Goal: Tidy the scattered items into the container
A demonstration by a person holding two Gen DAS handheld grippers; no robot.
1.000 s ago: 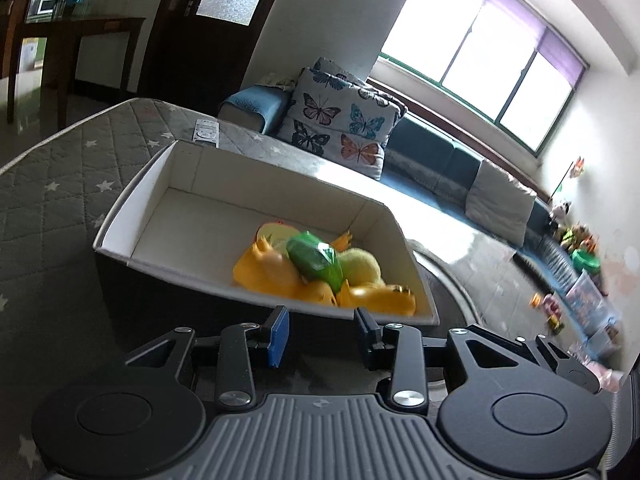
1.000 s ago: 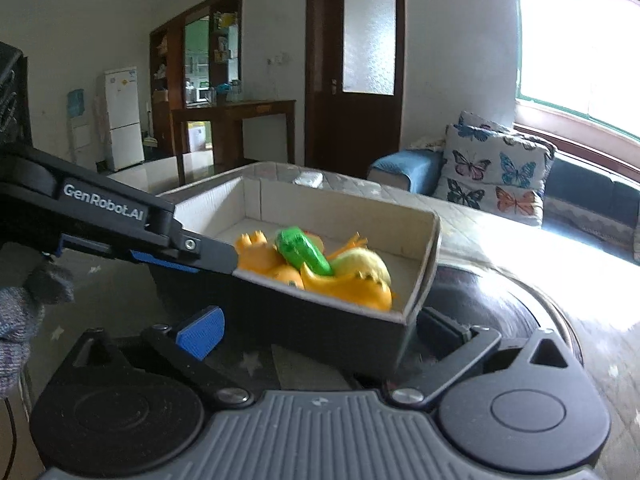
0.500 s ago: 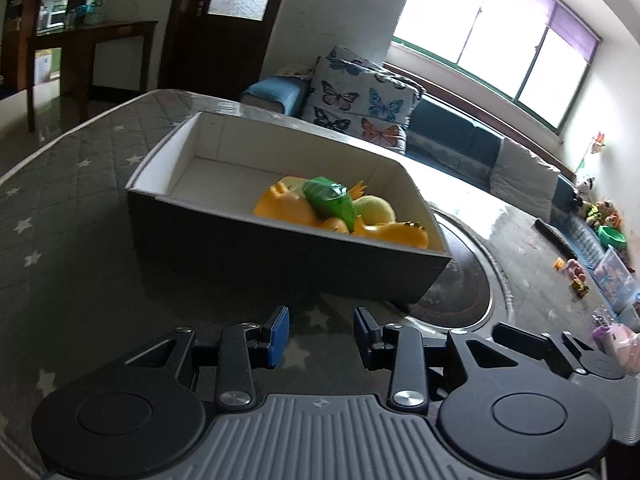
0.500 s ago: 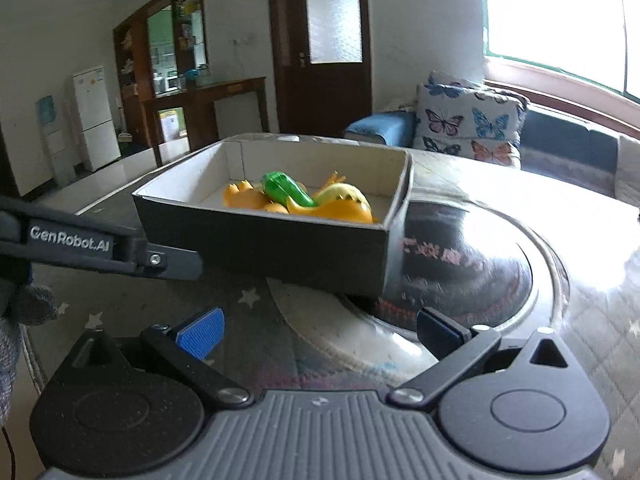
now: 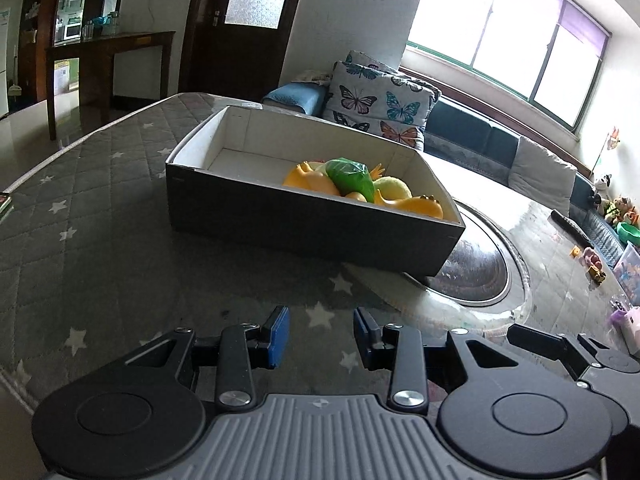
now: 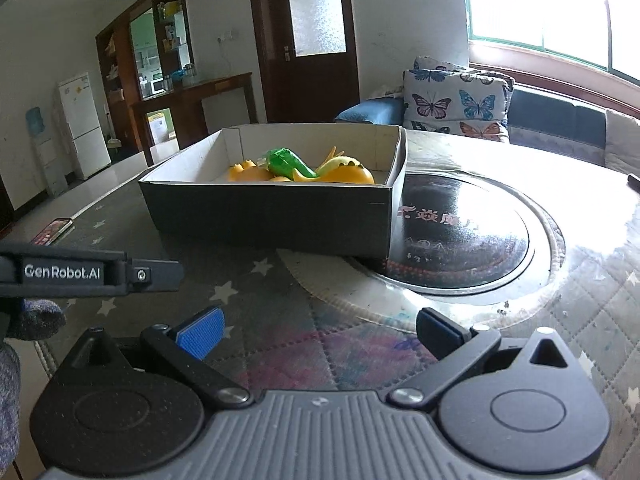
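Note:
A dark box with a white inside [image 5: 304,224] stands on the quilted table; it also shows in the right wrist view [image 6: 272,212]. In it lie orange toys [image 5: 316,182], a green toy [image 5: 350,176] and a yellow one [image 5: 394,188]; the right wrist view shows the green toy [image 6: 286,162] among orange ones [image 6: 344,174]. My left gripper [image 5: 321,334] is open and empty, well back from the box's near wall. My right gripper [image 6: 318,330] is wide open and empty, also short of the box. The left gripper's arm [image 6: 88,272] crosses the right wrist view at the left.
A round black hotplate [image 6: 460,236] is set into the table right of the box. A phone [image 6: 52,230] lies near the table's left edge. A sofa with butterfly cushions [image 5: 380,100] stands behind. Small toys [image 5: 592,264] lie on the floor at the far right.
Both grippers have drawn back and away from the box, which now rests flat on the table. The right gripper no longer straddles the box's corner.

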